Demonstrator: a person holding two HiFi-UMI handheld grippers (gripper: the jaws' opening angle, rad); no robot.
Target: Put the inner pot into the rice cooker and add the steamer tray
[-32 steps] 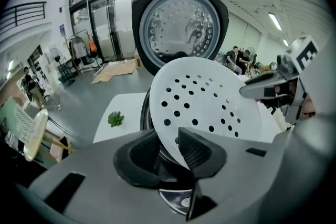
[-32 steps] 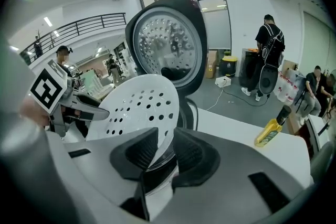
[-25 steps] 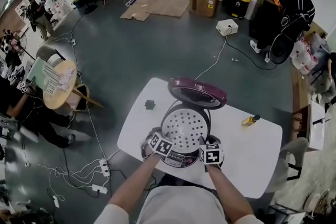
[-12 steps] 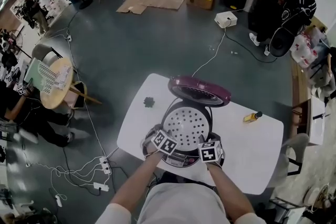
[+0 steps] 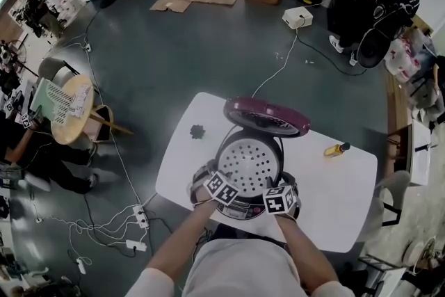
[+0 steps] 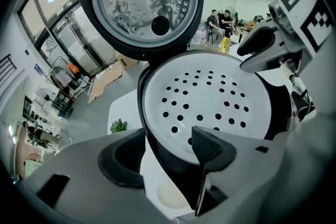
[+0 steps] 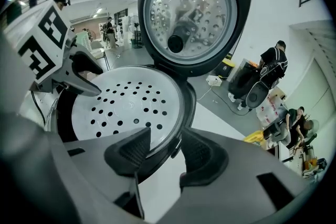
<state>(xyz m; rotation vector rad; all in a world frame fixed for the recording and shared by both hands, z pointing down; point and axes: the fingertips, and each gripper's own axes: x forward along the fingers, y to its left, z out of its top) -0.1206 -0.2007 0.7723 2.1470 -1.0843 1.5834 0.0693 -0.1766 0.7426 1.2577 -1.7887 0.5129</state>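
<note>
The left gripper [image 6: 168, 136] at seven o'clock and right gripper [image 7: 167, 136] at five, jaws just opened apart, straddle the rim of the white perforated steamer tray [image 6: 210, 97]

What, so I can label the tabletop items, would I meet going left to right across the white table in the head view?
A small dark green object → the rice cooker, lid open, with the perforated steamer tray in it → a small yellow object.
</note>
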